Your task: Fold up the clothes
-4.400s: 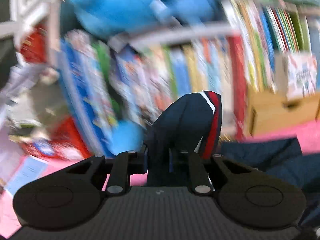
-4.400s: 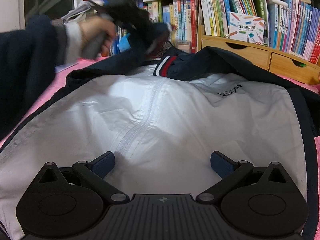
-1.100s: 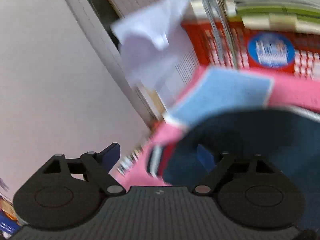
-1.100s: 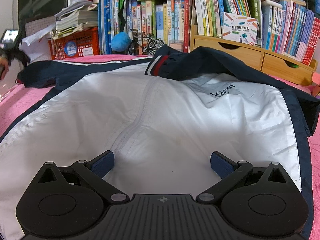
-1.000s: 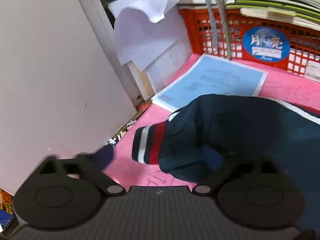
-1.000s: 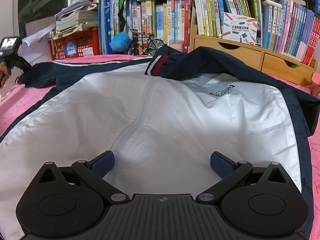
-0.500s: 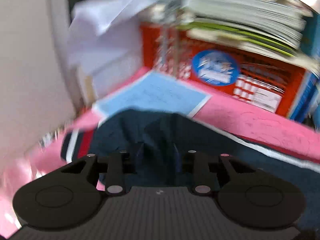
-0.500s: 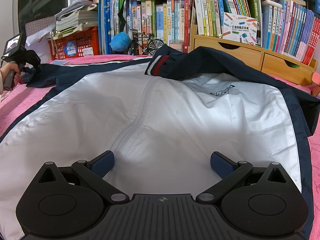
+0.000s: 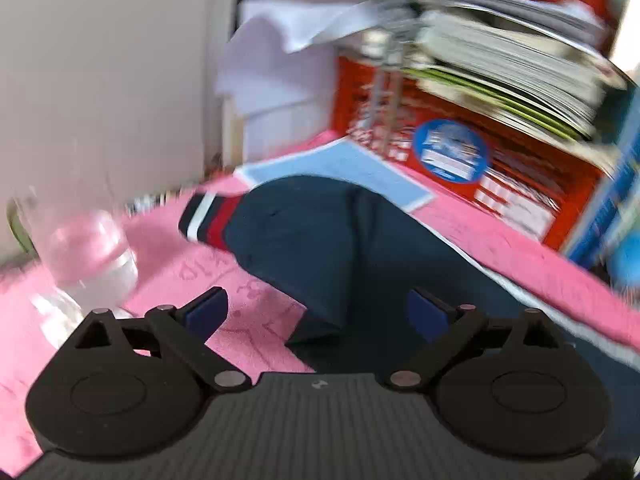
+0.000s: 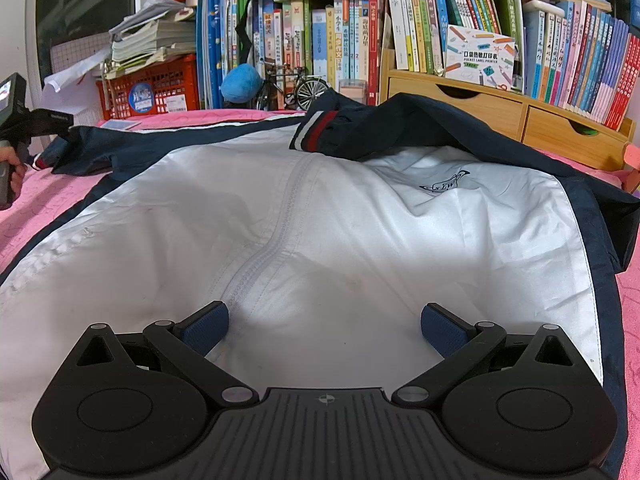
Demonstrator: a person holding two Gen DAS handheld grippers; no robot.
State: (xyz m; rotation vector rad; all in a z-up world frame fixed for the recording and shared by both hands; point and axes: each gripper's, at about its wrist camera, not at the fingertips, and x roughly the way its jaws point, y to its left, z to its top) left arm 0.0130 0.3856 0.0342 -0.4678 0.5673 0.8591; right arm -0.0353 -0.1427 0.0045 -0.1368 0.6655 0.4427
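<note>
Left wrist view: left gripper (image 9: 316,312) spread wide, just opened, over a navy sleeve (image 9: 320,240) lying loose on the pink bedcover (image 9: 168,256), pads not touching. Beyond the sleeve, blue paper (image 9: 340,164), red crate (image 9: 472,152); beside its cuff, clear bottle (image 9: 84,256). Right gripper (image 10: 324,328) spread, low above the jacket (image 10: 320,220), white lining up. Behind the jacket, bookshelf (image 10: 340,40), wooden drawers (image 10: 520,112).
</note>
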